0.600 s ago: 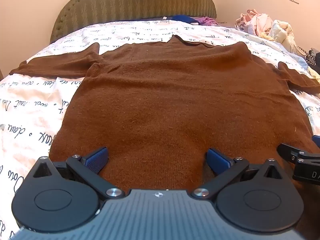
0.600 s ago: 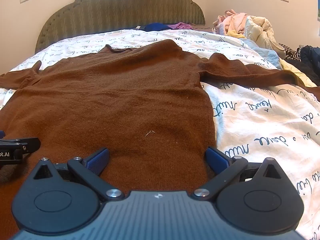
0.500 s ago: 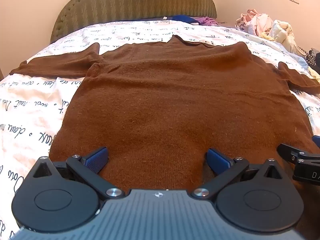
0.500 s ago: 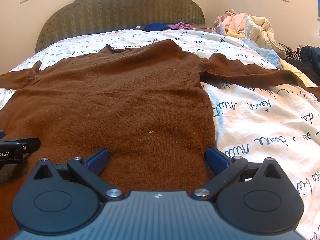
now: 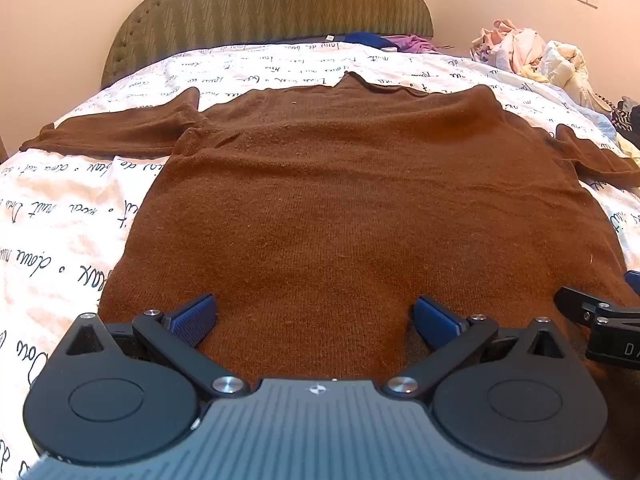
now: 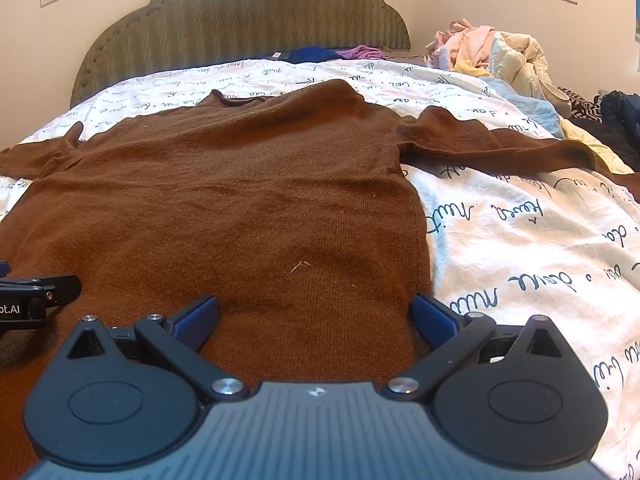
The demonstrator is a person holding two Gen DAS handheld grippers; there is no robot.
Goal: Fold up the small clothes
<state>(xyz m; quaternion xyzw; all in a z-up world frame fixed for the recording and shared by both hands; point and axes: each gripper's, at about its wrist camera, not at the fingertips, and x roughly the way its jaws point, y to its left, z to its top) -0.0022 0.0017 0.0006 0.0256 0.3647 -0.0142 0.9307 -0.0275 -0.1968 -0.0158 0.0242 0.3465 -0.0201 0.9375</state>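
A brown knit sweater point(image 5: 352, 184) lies flat on the bed, collar at the far end, both sleeves spread out to the sides. It also shows in the right wrist view point(image 6: 248, 200). My left gripper point(image 5: 314, 316) is open, its blue pads wide apart over the hem near the sweater's left side. My right gripper point(image 6: 314, 316) is open over the hem near the sweater's right edge. Each gripper's tip shows at the edge of the other's view. Neither holds cloth.
The bed has a white sheet with black script point(image 6: 520, 248) and a green padded headboard point(image 5: 272, 4). A pile of loose clothes point(image 6: 492, 52) lies at the far right. Blue and purple items point(image 5: 384, 42) lie by the headboard.
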